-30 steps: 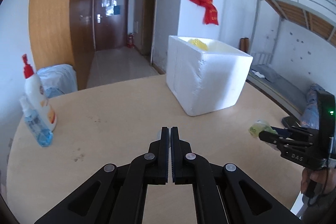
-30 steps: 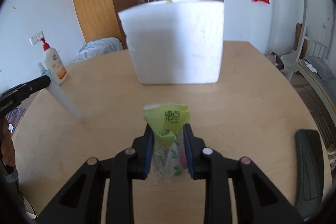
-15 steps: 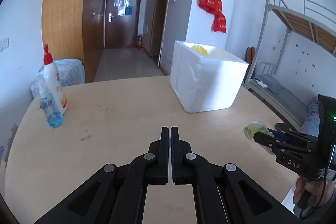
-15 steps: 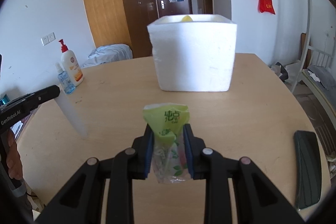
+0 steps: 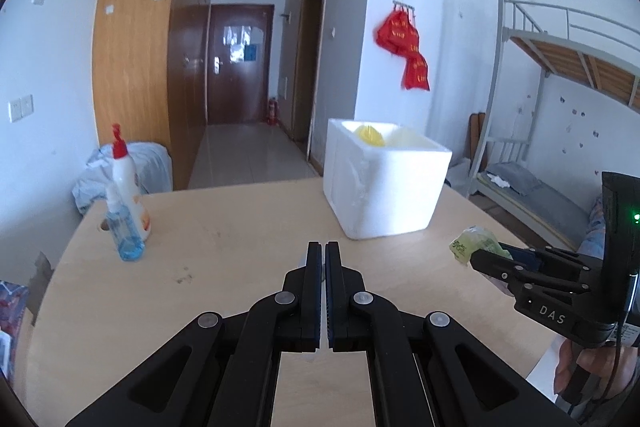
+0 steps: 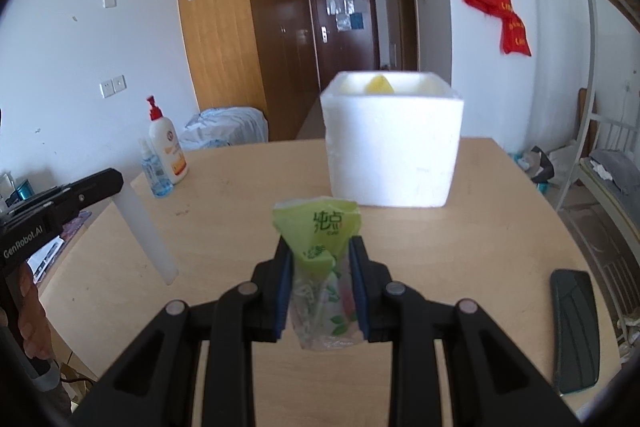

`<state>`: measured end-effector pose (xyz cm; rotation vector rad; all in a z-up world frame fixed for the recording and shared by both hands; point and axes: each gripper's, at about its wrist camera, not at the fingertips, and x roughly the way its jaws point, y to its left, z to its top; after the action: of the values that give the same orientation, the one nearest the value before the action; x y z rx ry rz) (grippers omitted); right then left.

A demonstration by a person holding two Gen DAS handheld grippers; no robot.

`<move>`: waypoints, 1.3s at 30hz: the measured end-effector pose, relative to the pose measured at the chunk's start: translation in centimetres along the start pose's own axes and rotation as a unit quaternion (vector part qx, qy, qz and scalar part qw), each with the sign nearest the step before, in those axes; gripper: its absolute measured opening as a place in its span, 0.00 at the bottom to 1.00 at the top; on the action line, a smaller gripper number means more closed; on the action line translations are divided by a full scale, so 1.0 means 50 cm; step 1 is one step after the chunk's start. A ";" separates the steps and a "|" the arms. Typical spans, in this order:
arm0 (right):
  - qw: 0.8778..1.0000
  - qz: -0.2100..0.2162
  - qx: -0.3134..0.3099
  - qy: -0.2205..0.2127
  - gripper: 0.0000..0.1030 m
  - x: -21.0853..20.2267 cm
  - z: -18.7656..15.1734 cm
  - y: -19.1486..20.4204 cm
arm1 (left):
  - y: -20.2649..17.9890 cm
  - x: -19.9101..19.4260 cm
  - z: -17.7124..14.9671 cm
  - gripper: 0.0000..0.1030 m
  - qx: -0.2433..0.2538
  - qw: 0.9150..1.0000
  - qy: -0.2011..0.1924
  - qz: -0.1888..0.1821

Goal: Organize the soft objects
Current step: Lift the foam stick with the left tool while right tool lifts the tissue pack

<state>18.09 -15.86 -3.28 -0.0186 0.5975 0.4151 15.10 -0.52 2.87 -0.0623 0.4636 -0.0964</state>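
Pale wooden tabotop point(image 6: 460, 239) under both grippers, white foam box point(image 6: 394, 155) dead ahead of right gripper point(image 6: 320, 279), nearer than left. Clamped on green tissue pack point(image 6: 320, 247), long axis pointing toward box, above tabletop. Left gripper point(image 5: 323, 291) fully closed, empty.

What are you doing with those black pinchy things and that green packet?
A person holds a gripper in each hand over a round table. The right gripper pinches a green tissue packet, pointed toward the white foam box, where something yellow already sits. The left gripper is shut on a thin white strip.
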 end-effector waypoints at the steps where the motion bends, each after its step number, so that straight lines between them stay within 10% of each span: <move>1: 1.000 0.000 -0.001 -0.006 0.30 -0.008 0.003 0.003 | -0.001 -0.008 0.003 0.01 0.000 1.000 -0.007 0.002; 18: 0.992 0.017 -0.030 -0.120 0.30 -0.148 0.053 0.059 | -0.025 -0.156 0.030 0.01 0.017 0.993 -0.112 0.037; 39: 0.994 0.024 -0.031 -0.104 0.30 -0.126 0.047 0.055 | -0.012 -0.100 -0.031 0.02 0.009 1.000 -0.004 0.026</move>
<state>13.62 -15.37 2.42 -0.0194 0.3807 0.4750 9.91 -0.62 3.72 -0.0324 0.4554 -0.0502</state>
